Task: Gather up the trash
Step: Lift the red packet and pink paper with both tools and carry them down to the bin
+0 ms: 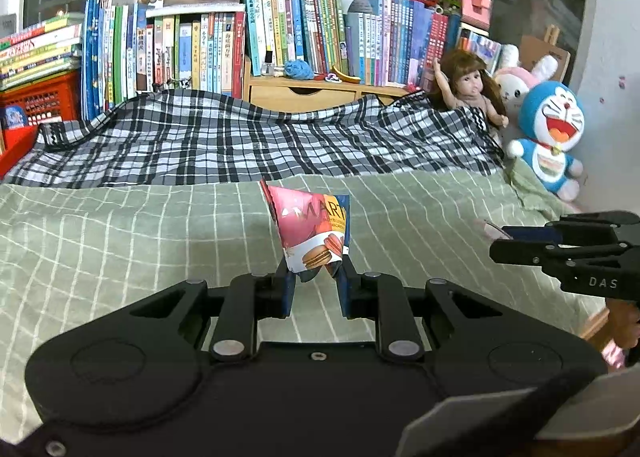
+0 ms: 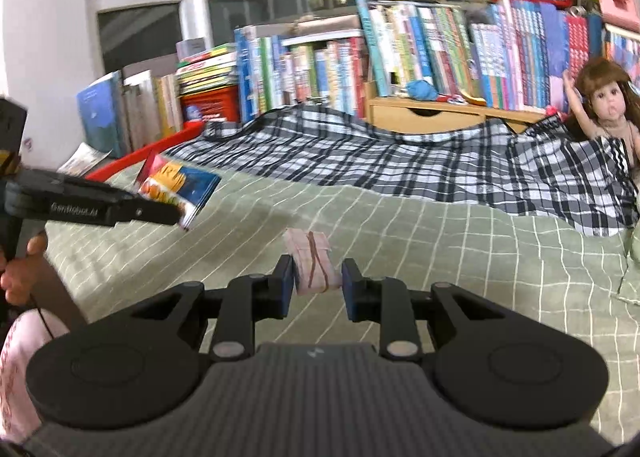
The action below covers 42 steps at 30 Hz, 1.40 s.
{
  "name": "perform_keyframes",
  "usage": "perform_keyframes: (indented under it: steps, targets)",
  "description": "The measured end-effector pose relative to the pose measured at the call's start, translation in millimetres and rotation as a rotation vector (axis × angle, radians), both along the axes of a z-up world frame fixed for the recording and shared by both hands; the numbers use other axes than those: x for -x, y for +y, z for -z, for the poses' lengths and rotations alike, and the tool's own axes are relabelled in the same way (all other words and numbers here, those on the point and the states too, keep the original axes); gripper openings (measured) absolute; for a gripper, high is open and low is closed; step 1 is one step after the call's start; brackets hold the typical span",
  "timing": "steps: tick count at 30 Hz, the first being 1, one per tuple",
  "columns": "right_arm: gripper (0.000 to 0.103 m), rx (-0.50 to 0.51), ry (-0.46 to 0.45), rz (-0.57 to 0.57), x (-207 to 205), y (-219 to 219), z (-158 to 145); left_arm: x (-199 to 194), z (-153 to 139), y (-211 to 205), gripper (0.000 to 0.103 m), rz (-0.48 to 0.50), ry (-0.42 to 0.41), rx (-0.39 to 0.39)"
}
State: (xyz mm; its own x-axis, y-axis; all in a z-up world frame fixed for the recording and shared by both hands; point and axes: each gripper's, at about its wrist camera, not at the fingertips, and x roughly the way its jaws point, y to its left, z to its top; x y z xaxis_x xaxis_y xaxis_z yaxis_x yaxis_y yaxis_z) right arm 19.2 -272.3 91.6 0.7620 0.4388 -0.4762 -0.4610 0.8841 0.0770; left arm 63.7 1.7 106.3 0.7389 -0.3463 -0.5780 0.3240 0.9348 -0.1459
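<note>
Left gripper [image 1: 315,277] has its fingers pinching a crumpled pink macaron snack wrapper [image 1: 314,227], right gripper [image 2: 316,283] fingers squeezing a small pink folded packet [image 2: 314,263], both held above the green checked bed sheet [image 1: 120,225].

"MART" on wrapper [image 1: 316,229]; "DAS" on right gripper [image 1: 500,235]

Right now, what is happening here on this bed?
A person is collecting trash from a bed with a gripper in each hand. The left gripper is shut on a crumpled snack wrapper and holds it above the green checked sheet. The right gripper holds a small pink packet between its fingers. Both pieces are off the bed. No trash bin shows in either view. A plaid blanket, books and toys lie behind.
</note>
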Motion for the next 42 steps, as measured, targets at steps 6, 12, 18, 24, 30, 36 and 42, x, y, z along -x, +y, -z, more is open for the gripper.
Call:
perform_keyframes:
  steps: [6,12,18,24,30,36,42]
  targets:
    - [0.031,-0.007,0.008,-0.064,29.7,13.1,-0.4,33.9,-1.5,9.0,0.02,0.021,0.014,-0.021]
    - [0.031,-0.001,0.038,-0.104,58.9,23.7,9.1,73.7,2.7,19.7,0.02,0.032,0.03,-0.03]
    - [0.031,0.037,0.095,-0.149,85.2,35.2,29.1,121.5,16.2,31.1,0.02,0.025,0.047,-0.028]
    - [0.031,0.064,0.133,-0.208,106.5,52.7,48.1,168.1,37.8,30.2,0.02,0.042,0.088,-0.042]
    - [0.031,0.094,0.177,-0.266,119.9,72.2,69.0,197.5,65.4,36.9,0.02,0.023,0.145,-0.035]
    - [0.031,0.146,0.246,-0.307,124.3,91.7,97.9,212.1,106.7,44.1,0.02,0.009,0.25,-0.053]
    - [0.031,0.243,0.341,-0.371,120.3,111.3,130.0,209.0,154.0,51.5,0.02,0.016,0.382,-0.083]
